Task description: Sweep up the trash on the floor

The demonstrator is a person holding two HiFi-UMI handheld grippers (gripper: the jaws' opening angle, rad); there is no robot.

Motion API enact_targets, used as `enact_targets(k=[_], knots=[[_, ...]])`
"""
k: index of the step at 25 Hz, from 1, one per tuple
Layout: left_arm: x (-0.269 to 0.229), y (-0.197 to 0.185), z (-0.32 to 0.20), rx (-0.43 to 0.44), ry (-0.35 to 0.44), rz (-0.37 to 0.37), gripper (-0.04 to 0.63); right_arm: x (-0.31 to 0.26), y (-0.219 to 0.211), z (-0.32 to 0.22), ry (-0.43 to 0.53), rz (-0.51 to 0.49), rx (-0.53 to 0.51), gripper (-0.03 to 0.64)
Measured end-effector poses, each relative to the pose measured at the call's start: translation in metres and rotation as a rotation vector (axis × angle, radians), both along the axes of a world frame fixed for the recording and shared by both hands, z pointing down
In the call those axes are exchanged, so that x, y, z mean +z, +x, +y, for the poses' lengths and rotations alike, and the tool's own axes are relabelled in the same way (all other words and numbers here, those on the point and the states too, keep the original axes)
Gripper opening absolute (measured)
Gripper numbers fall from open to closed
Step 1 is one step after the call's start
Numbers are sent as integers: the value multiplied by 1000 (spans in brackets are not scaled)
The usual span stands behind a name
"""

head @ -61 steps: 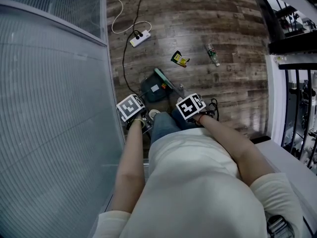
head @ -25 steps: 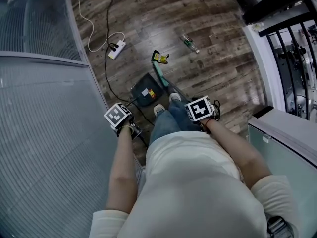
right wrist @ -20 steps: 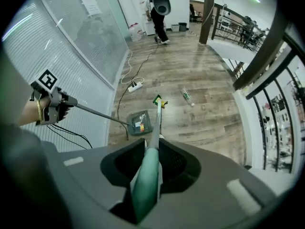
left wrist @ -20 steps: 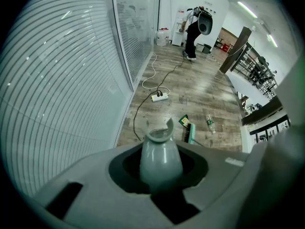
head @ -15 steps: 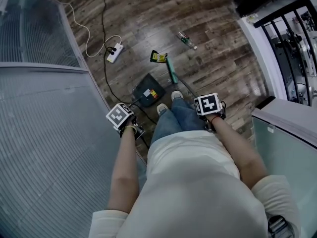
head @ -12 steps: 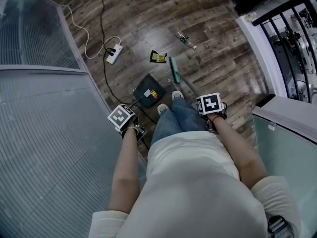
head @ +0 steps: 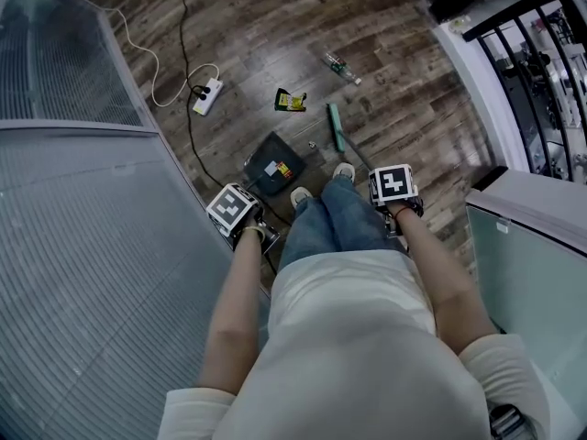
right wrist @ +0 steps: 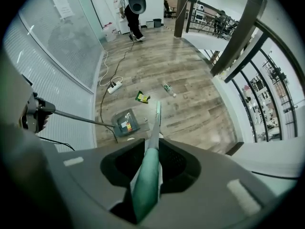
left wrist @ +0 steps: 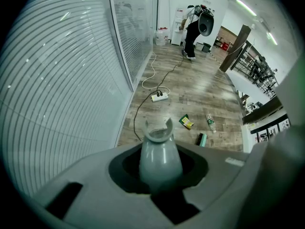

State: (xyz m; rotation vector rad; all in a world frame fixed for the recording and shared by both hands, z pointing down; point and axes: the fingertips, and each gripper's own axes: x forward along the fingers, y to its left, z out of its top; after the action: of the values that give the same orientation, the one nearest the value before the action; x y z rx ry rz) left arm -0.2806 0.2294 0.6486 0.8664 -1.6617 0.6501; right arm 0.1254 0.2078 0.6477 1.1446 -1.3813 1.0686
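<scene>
Left claw (left wrist: 161, 178): closed tight on the grey dustpan handle (left wrist: 160, 151), which sticks up between its jaws.
Right claw (right wrist: 145, 187): closed on the green broom handle (right wrist: 151, 142), which runs away from it down toward the floor.
Dustpan (head: 273, 165): I see it on the wood floor (head: 413, 108), ahead of my left claw, just past the shoes (head: 300, 195).
Broom head (head: 336, 126): low at the floor ahead of my right claw, near the dustpan but not touching it.
Wrapper (head: 291, 101): yellow and black trash, a little past the dustpan and apart from the broom head.
Bottle (head: 339, 66): lies on its side, farther out from both claws than the wrapper.
Power strip (head: 206, 95): white, with cords, out ahead of my left claw, by the glass wall (head: 83, 273).
</scene>
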Motion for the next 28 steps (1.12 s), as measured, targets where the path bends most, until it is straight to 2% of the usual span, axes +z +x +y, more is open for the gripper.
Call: enact_targets(k=[9, 21, 28], knots=[[12, -6, 5, 14, 12, 22, 92, 16, -11, 11, -45, 23, -19, 100], [10, -8, 10, 9, 14, 17, 92, 23, -24, 12, -70, 4, -36, 101], [11, -8, 10, 10, 18, 27, 92, 22, -26, 15, -80, 1, -13, 103]])
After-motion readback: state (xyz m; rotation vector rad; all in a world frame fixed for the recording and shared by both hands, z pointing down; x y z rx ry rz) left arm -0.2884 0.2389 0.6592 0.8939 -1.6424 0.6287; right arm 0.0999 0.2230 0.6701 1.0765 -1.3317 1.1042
